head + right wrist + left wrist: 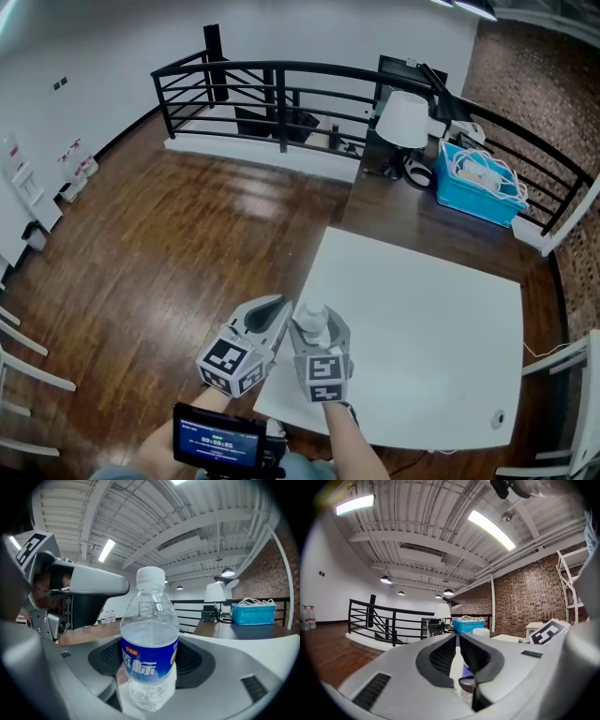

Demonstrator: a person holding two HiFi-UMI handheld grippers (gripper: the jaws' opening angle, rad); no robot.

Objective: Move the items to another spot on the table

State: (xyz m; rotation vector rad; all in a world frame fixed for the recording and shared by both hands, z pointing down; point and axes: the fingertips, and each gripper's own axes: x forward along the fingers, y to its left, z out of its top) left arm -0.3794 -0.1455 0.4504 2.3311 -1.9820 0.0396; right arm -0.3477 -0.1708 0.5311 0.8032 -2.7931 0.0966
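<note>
Evidently the right gripper (319,328) has its jaws clamped on the water bottle (150,653). The dark ribbed pads sit against both sides of the bottle's lower body, level with its label (149,660). The bottle stands upright between them, with its white cap (150,576) rising well above the jaw tips. Gripping it low and square like this looks meant to keep the bottle vertical while it is carried. It also leaves the neck and cap clear of the claw. White table (422,328) shows directly under the jaws, but I cannot tell whether the bottle's base rests on it or hangs just above.

The left gripper (458,641) sits just beside the right claw on its left, jaws drawn together with only a thin slit and nothing in them. It seems parked there out of the way, since one claw is enough for this bottle. Most of the tabletop lies ahead and to the right of the holding claw, so that is where a new spot would most likely be.

As for writing, the label is blue with bold white Chinese characters; the last one reads 标 and the rest curve out of sight. Each claw carries a marker cube (323,375) with black-and-white squares and no words. A small screen (217,439) behind the claws shows digits too small to read.
</note>
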